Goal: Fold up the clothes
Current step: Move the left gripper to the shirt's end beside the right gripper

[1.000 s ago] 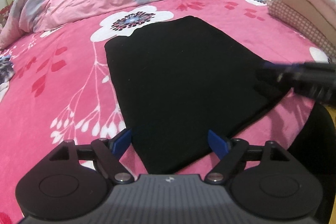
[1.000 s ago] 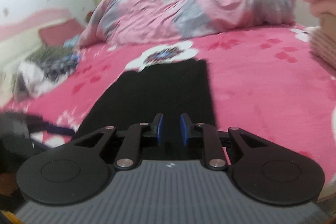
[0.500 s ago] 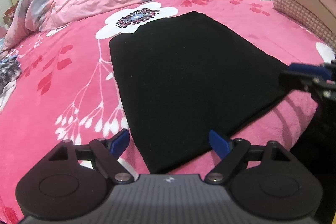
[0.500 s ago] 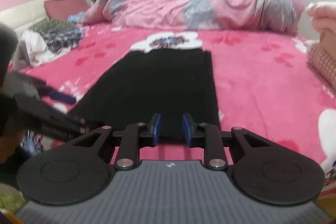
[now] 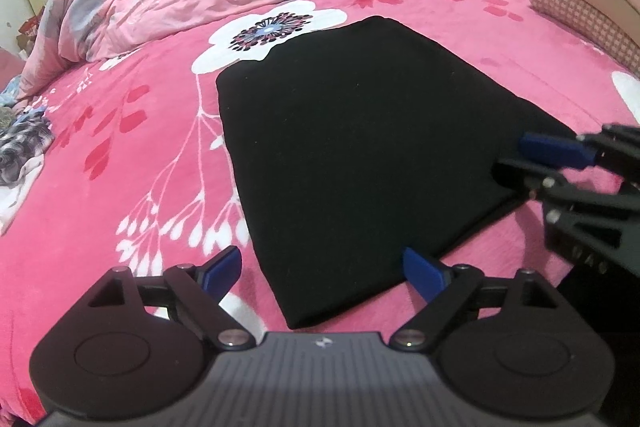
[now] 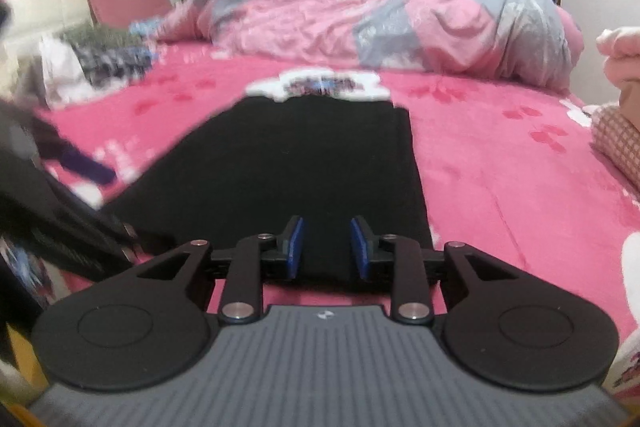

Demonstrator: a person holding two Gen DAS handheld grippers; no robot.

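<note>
Both sets of my fingers hold nothing: left gripper (image 5: 322,273) spread wide, right gripper (image 6: 326,247) parted narrowly. Ahead, the black garment (image 5: 360,147) lies flat on the pink floral blanket (image 5: 140,155), a smooth matte rectangle running lengthwise away from me. My left fingers straddle its near corner; my right hovers over the near edge, just as close.

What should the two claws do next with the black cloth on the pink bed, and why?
Probably pinch the near edge of the black cloth. It lies flat on the bed, and both the left claw and right claw are open at that edge, holding nothing.
</note>
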